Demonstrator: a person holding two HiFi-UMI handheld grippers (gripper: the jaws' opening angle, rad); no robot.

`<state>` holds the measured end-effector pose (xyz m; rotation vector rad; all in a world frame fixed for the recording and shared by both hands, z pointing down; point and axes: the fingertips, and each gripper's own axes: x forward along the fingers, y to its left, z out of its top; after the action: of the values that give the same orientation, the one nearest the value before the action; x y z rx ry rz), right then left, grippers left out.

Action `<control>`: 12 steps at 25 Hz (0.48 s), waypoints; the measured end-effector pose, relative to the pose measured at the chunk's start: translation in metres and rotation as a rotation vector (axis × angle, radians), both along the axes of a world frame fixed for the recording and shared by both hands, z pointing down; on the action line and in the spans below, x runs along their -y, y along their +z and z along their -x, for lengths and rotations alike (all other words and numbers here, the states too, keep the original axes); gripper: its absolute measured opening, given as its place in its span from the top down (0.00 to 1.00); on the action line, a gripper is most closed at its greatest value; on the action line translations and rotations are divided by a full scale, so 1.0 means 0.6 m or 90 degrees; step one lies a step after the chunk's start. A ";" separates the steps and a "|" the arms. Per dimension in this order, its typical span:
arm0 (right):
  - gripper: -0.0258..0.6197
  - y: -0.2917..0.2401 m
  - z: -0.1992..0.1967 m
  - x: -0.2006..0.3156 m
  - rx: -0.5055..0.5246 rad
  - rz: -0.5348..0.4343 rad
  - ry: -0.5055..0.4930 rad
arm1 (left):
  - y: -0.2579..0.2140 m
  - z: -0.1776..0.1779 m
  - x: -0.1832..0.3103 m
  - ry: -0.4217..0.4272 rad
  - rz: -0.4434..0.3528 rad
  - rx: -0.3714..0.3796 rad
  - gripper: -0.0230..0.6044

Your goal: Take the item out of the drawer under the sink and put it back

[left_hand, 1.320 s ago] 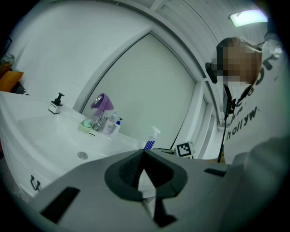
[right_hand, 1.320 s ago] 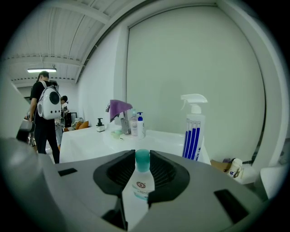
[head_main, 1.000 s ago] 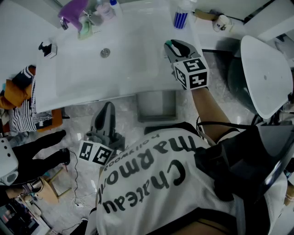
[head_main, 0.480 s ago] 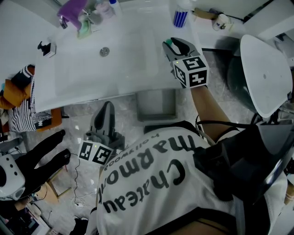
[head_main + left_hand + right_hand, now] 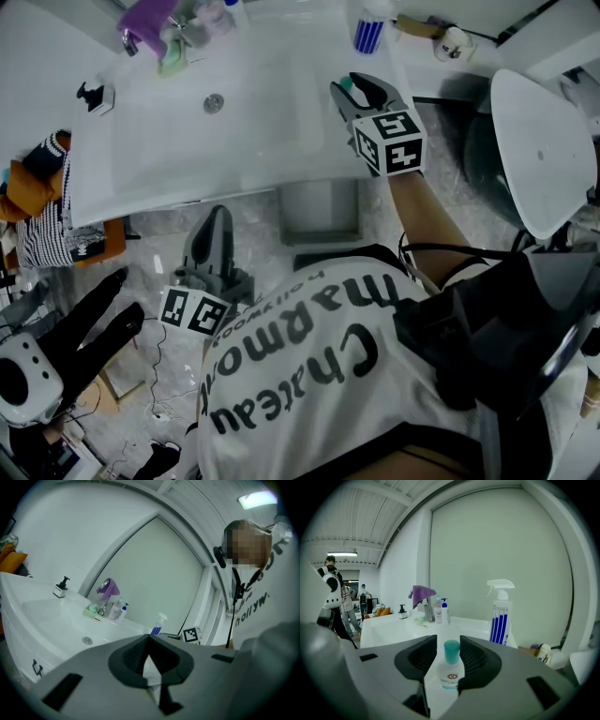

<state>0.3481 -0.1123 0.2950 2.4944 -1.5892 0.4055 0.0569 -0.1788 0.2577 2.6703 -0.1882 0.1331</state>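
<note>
The teal-capped bottle (image 5: 451, 668) stood upright on the sink (image 5: 281, 155) at its right rim, dead ahead between the right gripper (image 5: 449, 656) jaws, just eased apart with the pads off it. The left gripper (image 5: 149, 640), jaws together, hung well below.

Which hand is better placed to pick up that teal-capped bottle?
The right gripper: its jaws have just been opening with the bottle between them. The left gripper, shut, hangs in front of the sink.

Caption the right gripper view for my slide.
Right gripper, fingers just opening, straddles a teal-capped bottle standing on the sink counter.
</note>
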 end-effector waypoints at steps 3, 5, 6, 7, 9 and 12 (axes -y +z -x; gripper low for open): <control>0.73 -0.002 0.000 0.001 0.001 -0.001 0.001 | -0.002 0.001 0.001 -0.001 0.000 0.000 0.95; 0.73 -0.003 0.000 0.001 0.002 -0.004 0.001 | -0.002 0.001 0.002 -0.002 -0.001 0.000 0.95; 0.72 -0.004 0.000 0.001 0.002 -0.007 0.001 | -0.003 0.001 0.002 -0.002 -0.001 0.000 0.95; 0.71 -0.005 -0.001 0.001 0.002 -0.009 0.001 | -0.003 0.001 0.002 -0.003 -0.001 -0.001 0.95; 0.70 -0.006 -0.001 0.001 0.003 -0.012 0.003 | -0.003 0.003 0.002 -0.004 -0.001 -0.001 0.95; 0.70 -0.008 -0.002 0.001 0.004 -0.014 0.005 | -0.003 0.004 0.002 -0.005 0.001 -0.001 0.95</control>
<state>0.3493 -0.1128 0.2902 2.5187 -1.5956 0.4004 0.0544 -0.1800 0.2559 2.6681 -0.1988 0.1292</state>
